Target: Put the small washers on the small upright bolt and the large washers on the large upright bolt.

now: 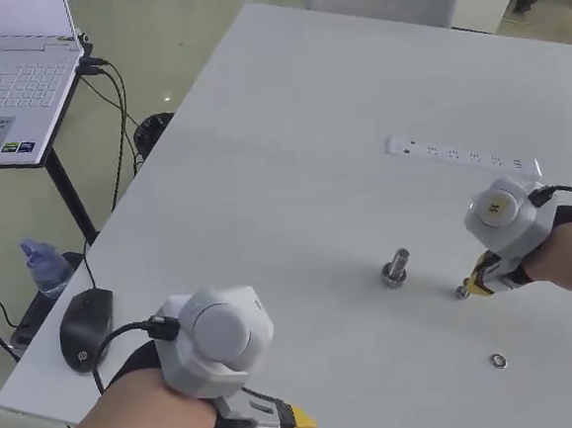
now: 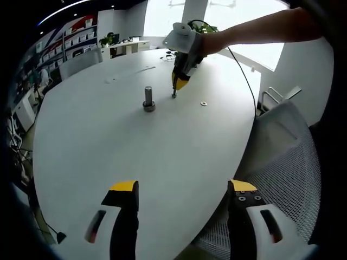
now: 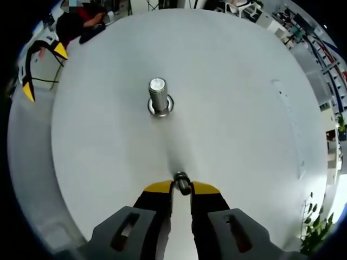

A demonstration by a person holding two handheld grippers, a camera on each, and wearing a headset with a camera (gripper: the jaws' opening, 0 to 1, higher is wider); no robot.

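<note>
On the white surface (image 1: 290, 134) the right claw (image 3: 182, 189) has its yellow-tipped jaws drawn close together on a small round metal piece (image 3: 182, 183) at their tips. It sits right at the top of the small steel upright bolt (image 1: 463, 291); I cannot tell whether this piece is a washer or the bolt's own top. The large steel upright bolt (image 1: 395, 267) stands just beside it, toward the middle of the surface, with a ring around its base in the right gripper view. One loose silver washer (image 1: 498, 361) lies flat nearer the person, apart from both bolts. The left claw (image 2: 183, 187) hangs over the near edge with its jaws wide apart and nothing between them. A white power strip (image 1: 460, 156) lies beyond the bolts, and a black mouse (image 1: 85, 327) rests on the left corner.
</note>
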